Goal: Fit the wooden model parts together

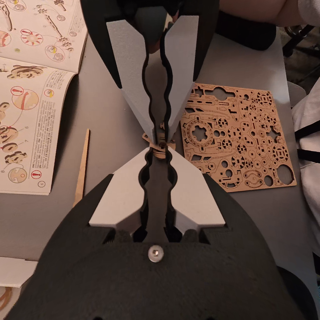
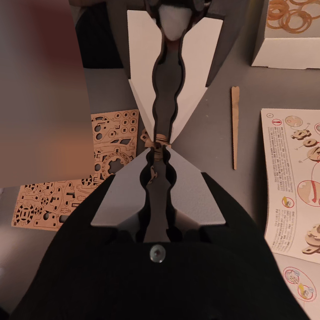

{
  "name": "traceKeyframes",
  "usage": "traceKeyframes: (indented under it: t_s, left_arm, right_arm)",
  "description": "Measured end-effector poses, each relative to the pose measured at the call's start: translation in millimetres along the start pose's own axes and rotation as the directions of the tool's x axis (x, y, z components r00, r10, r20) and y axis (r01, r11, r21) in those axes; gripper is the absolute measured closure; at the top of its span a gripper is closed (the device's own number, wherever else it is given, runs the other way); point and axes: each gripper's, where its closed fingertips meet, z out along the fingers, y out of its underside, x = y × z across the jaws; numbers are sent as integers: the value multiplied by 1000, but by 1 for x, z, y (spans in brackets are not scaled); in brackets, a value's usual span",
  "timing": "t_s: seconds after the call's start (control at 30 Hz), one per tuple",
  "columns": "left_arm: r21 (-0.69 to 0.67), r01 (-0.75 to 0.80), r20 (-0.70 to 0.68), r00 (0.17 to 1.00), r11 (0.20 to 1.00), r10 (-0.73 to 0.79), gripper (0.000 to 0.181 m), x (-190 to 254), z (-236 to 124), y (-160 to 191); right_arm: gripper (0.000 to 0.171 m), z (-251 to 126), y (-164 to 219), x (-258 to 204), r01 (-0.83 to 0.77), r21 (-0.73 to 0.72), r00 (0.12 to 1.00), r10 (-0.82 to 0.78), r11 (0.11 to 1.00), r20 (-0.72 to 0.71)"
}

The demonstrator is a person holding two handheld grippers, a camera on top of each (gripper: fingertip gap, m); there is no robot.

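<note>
Both grippers meet tip to tip over the grey table (image 1: 107, 107). My left gripper (image 1: 158, 151) is shut on a small layered wooden part (image 1: 158, 155). My right gripper (image 1: 161, 140) comes from the far side, shut on a slotted wooden part (image 1: 162, 136) that touches the first. In the right wrist view my right gripper (image 2: 158, 149) pinches a striped wooden part (image 2: 158, 156), and the left gripper (image 2: 161, 138) opposite holds a rounded piece (image 2: 161, 138). The joint between the parts is hidden by the fingertips. A small curved wooden piece (image 2: 153, 175) shows between the right gripper's fingers.
A laser-cut wooden sheet (image 1: 239, 138) (image 2: 43, 207) with several parts punched out lies beside the grippers. An open instruction booklet (image 1: 34, 103) (image 2: 294, 190) and a wooden stick (image 1: 83, 164) (image 2: 235, 129) lie on the other side. A white box (image 2: 285, 52) holds rubber bands (image 2: 290, 15).
</note>
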Motion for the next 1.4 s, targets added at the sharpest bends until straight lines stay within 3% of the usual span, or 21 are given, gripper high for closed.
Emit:
traceKeyframes:
  t_s: [0.23,0.33,0.67,1.2,1.4]
  left_arm:
    - [15,-1,19,1000,1000,1,169,0,-7,-6]
    - [-65,60,18,998,996,-59,162,6,-2,2]
    - [-86,77,111,992,993,-67,163,4,1,0]
    - [-109,-59,194,978,992,80,159,5,8,-2]
    - [-73,-37,166,985,997,49,155,-2,5,-1]
  right_arm:
    - [166,-7,-11,0,-32,73,999,31,997,26]
    - [167,-5,-4,4,-13,28,1000,14,1000,-10]
    - [169,-1,2,-2,17,-32,1000,-17,999,-22]
    - [169,-2,4,-5,7,-80,998,-12,997,-65]
    - [169,-3,5,-5,-16,-70,998,11,997,-60]
